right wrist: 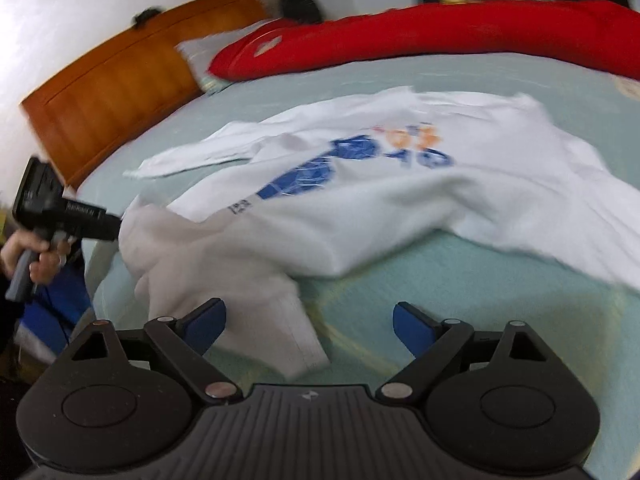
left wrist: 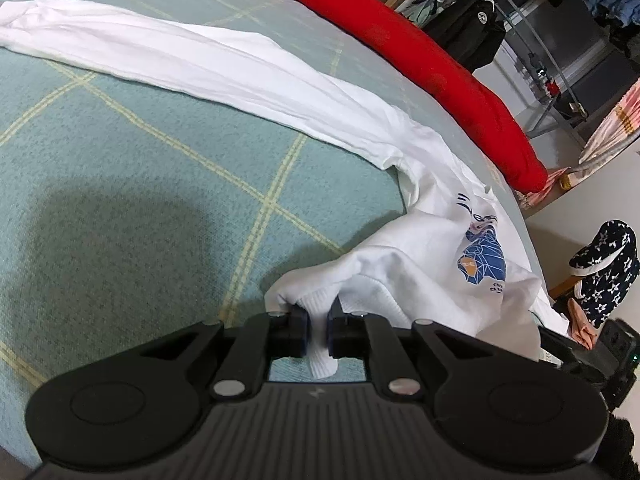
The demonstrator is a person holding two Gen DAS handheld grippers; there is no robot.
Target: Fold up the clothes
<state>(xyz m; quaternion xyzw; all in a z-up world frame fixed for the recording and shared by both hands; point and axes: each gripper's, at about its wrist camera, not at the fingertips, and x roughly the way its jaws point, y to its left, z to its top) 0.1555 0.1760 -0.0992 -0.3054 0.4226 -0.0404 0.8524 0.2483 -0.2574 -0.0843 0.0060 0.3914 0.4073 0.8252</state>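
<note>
A white sweatshirt (right wrist: 360, 200) with a blue and orange print (right wrist: 320, 168) lies spread on the bed (left wrist: 120, 160), which carries a pale green checked cover. One sleeve (left wrist: 180, 60) stretches flat across the cover, away from the body of the garment. The left gripper (left wrist: 318, 328) is pressed together on a ribbed edge of the sweatshirt, with white knit bunched between its blue pads (left wrist: 305, 326) and a tab of ribbing hanging below them. In the right wrist view this gripper appears at the left edge, held in a hand (right wrist: 28, 256), its tip at the gathered cloth. The right gripper (right wrist: 308, 328) is spread wide just above the cover; a ribbed cuff (right wrist: 288, 332) lies between its fingers, ungripped. A red pillow (left wrist: 440, 64) runs along the far side of the bed, against a wooden headboard (right wrist: 120, 92). The right wrist view is blurred.
</note>
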